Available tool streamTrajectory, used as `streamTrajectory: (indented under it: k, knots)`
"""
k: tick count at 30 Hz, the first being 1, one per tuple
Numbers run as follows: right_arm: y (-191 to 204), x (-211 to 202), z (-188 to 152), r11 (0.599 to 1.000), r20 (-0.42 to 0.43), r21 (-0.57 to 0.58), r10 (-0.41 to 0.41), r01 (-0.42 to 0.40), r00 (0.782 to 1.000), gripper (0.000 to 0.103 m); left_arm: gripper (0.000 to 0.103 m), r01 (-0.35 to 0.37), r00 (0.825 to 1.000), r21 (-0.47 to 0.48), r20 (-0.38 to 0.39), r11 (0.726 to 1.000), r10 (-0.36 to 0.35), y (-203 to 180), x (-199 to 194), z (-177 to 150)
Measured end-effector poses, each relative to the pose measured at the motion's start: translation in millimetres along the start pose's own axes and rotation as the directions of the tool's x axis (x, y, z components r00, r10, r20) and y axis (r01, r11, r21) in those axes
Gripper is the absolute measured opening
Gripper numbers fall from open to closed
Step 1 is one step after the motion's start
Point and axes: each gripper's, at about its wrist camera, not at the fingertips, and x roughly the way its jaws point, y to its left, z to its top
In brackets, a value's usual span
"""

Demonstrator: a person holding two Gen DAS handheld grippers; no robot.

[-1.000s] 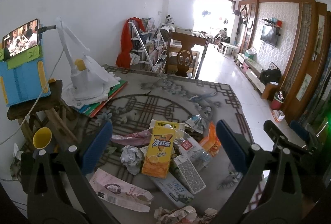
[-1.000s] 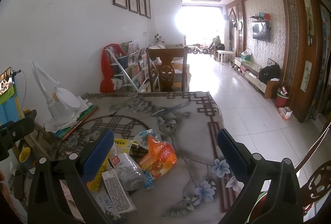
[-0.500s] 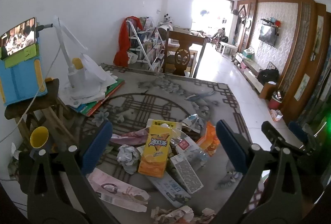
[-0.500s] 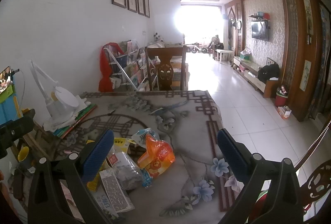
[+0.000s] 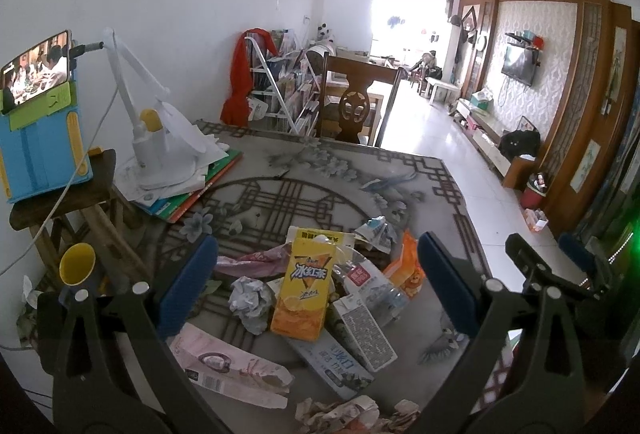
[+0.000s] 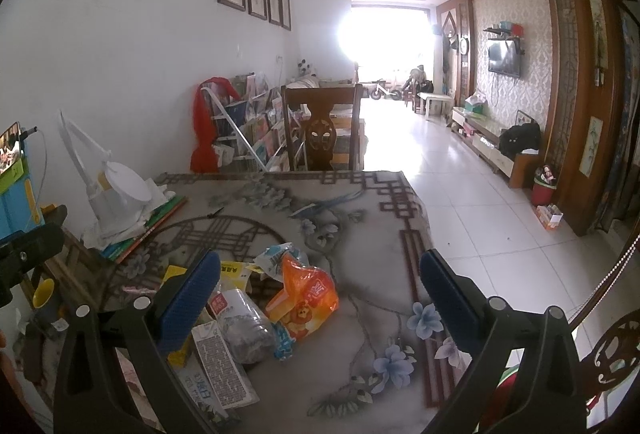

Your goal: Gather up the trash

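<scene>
A pile of trash lies on the patterned tablecloth (image 5: 280, 201). In the left wrist view it holds a yellow iced-tea carton (image 5: 303, 292), a crumpled paper ball (image 5: 249, 301), a pink wrapper (image 5: 228, 366), a crushed plastic bottle (image 5: 372, 286), a grey carton (image 5: 362, 330) and an orange snack bag (image 5: 404, 268). My left gripper (image 5: 318, 288) is open and empty, hovering above the pile. My right gripper (image 6: 316, 292) is open and empty, over the orange snack bag (image 6: 306, 300) and the crushed bottle (image 6: 244, 330).
A white desk lamp (image 5: 152, 149) stands on books at the table's far left. A stool with a blue phone stand (image 5: 40, 137) and a yellow cup (image 5: 77, 265) are at the left. A wooden chair (image 6: 320, 129) is beyond the far edge. A red bin (image 6: 543, 189) stands on the floor, right.
Both grippers have drawn back and risen slightly, so the trash pile sits a little lower in view. Both stay open and empty.
</scene>
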Motion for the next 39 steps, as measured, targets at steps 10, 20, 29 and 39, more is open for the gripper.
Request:
streamTrajectory:
  k: [10, 20, 29, 39]
  knots:
    - [-1.6, 2.2, -9.7, 1.0, -0.02, -0.01, 0.0, -0.001, 1.0, 0.096, 0.098, -0.003, 1.0, -0.005, -0.015, 1.0, 0.002, 12.2, -0.6, 0.6]
    - [21.3, 35.5, -38.6, 0.985, -0.248, -0.091, 0.117, -0.144, 0.962, 0.096, 0.098, -0.037, 0.993, -0.008, -0.11, 0.999, 0.036, 49.2, 18.5, -17.2]
    - [68.1, 91.1, -84.9, 0.951, -0.495, -0.04, 0.247, -0.306, 0.833, 0.044, 0.096, -0.049, 0.955, -0.025, -0.295, 0.998, 0.04, 117.2, 66.5, -51.5]
    - [92.4, 121.9, -99.7, 0.977, -0.578, -0.016, 0.165, -0.214, 0.799, 0.054, 0.083, 0.071, 0.906, 0.061, -0.423, 0.996, -0.039, 153.1, 167.2, -39.6]
